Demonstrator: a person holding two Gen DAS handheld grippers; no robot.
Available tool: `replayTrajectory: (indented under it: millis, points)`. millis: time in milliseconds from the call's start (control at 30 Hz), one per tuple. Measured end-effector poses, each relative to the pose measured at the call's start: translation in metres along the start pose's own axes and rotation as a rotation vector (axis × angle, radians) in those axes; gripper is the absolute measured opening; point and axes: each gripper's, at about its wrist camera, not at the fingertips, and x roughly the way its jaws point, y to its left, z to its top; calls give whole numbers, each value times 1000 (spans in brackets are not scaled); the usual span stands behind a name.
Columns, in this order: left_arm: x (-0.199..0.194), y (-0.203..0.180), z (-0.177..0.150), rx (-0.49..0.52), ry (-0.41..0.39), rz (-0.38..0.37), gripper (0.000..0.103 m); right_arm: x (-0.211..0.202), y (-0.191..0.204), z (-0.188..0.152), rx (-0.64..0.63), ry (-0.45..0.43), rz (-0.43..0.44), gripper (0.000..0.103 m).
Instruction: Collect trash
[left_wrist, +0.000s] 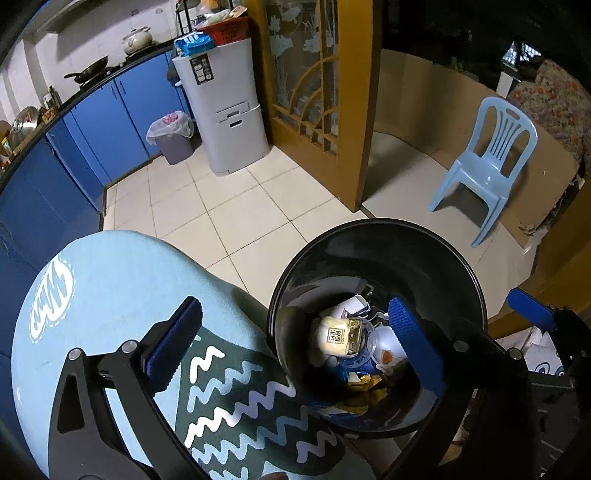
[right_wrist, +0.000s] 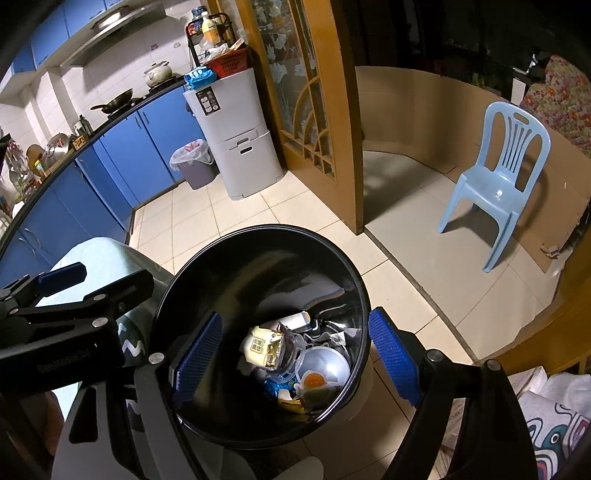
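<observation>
Trash (right_wrist: 291, 354) lies heaped at the bottom of a round black bin (right_wrist: 258, 236) standing on the tiled floor beside a table with a light blue patterned cloth (left_wrist: 122, 273). Among it are a pale yellow printed packet (right_wrist: 262, 347), a clear plastic lid and a white bowl holding an orange blob. Seen from the right wrist, the right gripper (right_wrist: 295, 358) is spread wide and empty above the bin's mouth. Only that view shows the bin's whole glossy rim. From the left wrist, the left gripper (left_wrist: 295, 339) is also spread wide and empty, one ribbed blue pad over the cloth, the other over the bin. Farther off stand a lined grey bin (right_wrist: 194, 164), blue cabinets and a pale blue plastic chair (right_wrist: 495, 181).
</observation>
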Motion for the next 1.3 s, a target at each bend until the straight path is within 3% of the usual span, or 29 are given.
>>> replayTrajectory:
  millis: [467,1300]
  points:
    - [-4,0,-2,2,-13,20,99,-1,0,1,5,0,3,80]
    - [-5,-4,-1,4,-8,-21,99,-1,0,0,8,1,4,80]
